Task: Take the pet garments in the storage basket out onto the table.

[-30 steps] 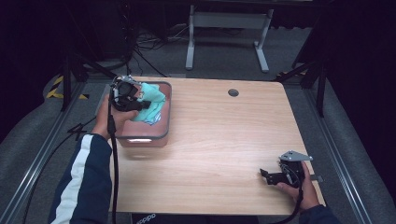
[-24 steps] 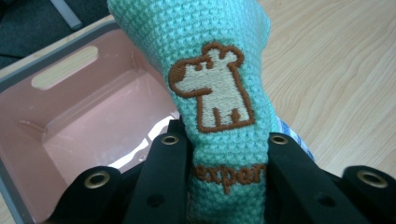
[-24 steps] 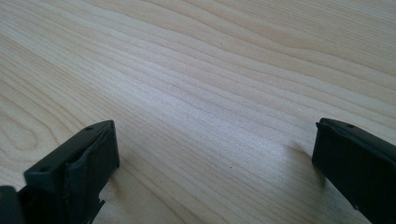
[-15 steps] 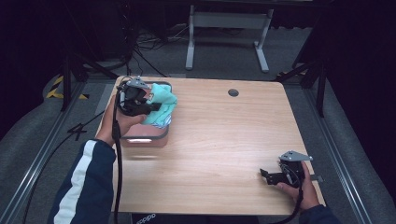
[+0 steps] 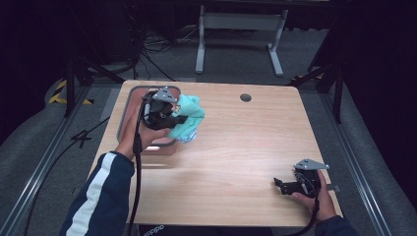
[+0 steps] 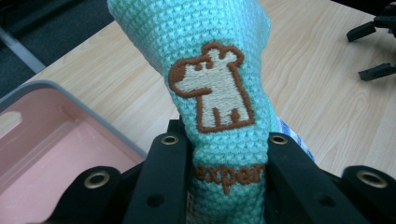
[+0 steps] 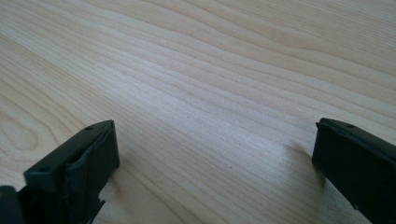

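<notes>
Above the pink bin's (image 5: pixel 129 114) edge, the left tool (image 5: pixel 173 118) grips a teal cloth (image 5: pixel 189 118).

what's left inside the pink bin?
The part of the pink bin seen in the left gripper view is bare floor and wall. The left gripper and its teal cloth hide its right end in the high view, so that part is unknown.
</notes>
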The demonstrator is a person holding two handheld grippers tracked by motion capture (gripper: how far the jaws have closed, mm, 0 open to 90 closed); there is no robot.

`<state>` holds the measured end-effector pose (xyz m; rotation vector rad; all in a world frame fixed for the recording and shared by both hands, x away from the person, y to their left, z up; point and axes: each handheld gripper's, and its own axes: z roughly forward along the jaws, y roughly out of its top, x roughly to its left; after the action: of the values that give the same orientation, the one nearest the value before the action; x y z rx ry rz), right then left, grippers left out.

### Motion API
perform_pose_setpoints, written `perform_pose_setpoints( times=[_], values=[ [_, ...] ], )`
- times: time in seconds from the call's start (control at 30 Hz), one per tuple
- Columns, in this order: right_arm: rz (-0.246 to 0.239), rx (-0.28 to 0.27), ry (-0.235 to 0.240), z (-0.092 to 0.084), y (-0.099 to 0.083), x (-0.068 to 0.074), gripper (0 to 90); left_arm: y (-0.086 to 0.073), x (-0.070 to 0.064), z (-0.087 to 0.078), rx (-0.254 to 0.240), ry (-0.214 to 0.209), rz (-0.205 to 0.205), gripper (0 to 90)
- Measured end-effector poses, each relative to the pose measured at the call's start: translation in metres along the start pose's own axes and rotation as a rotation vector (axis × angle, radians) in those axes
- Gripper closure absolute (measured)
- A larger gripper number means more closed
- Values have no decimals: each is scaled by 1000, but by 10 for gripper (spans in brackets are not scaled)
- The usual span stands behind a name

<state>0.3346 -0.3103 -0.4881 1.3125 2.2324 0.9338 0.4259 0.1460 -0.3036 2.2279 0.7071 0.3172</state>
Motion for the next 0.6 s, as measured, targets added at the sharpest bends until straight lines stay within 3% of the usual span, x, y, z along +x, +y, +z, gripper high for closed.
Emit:
perform_pose_setpoints(
  times=[0.33,0.6],
  values=[
    [1,1,0,0,0,0,8,8,-24,35,24,-70,51,782],
    [-1,0,-1,0,0,0,8,10,-40,66,35,-132,51,781]
  ],
)
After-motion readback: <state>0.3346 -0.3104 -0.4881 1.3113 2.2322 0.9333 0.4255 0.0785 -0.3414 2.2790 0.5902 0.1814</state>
